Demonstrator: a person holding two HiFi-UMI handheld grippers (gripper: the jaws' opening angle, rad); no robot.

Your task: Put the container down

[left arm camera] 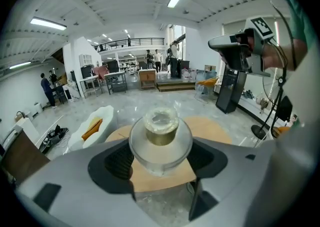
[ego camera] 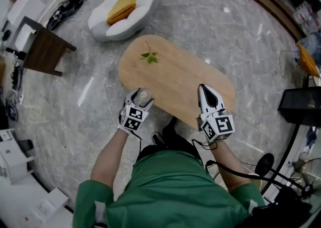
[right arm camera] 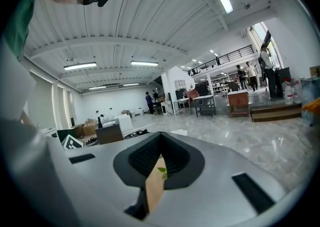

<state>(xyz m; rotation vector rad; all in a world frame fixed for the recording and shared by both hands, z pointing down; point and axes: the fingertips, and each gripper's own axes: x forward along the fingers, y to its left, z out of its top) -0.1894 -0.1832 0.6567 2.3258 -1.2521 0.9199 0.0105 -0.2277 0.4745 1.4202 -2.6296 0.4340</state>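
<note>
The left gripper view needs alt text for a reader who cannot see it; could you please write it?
The left gripper holds a clear round container between its jaws, above the near edge of an oval wooden table. Beyond lie a white chair with an orange cushion and a large bright hall.

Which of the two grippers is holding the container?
The left gripper: its jaws clamp the clear container at the wooden table's near edge. The right gripper has its jaws shut with nothing between them.
</note>
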